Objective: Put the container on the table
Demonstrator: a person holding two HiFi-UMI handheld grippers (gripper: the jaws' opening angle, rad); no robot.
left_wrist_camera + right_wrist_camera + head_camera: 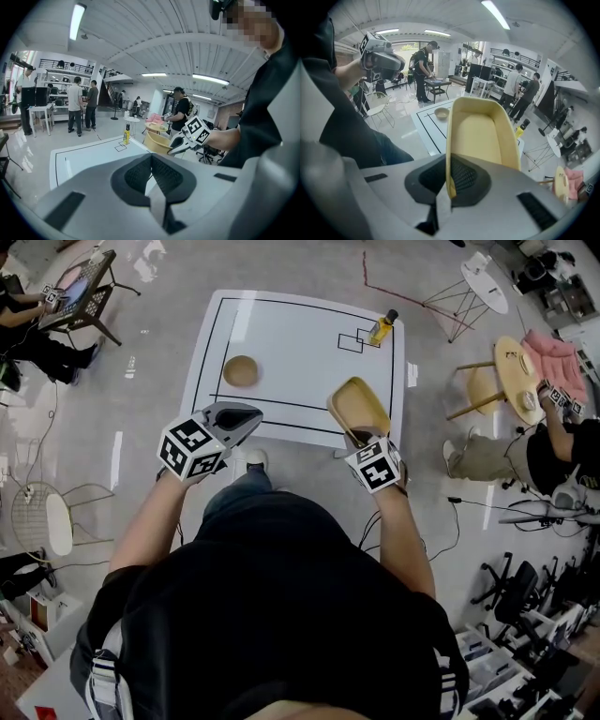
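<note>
Seen from overhead, close to a person in a dark top: left gripper [251,415] held level over the floor [150,362], just short of the near edge of the bench [291,343], jaws pressed together with nothing between them. To its right, right gripper [357,436] clamped tight on the near rim of a yellow container [359,404]. Container a shallow rounded tub, empty, open side up and tilted, held up over the bench's near right corner rather than resting flat on it. From the right gripper's own camera, one thin yellow wall pinched between the dark pads, the rest of the tub rising away ahead. Bench white, marked with a black rectangular outline. Farther on, left of centre inside the outline, a small tan bowl [241,370], upright and well apart from the container. At the far right corner, a yellow bottle [382,328] with a dark cap, standing just beside small black squares drawn on the top.
</note>
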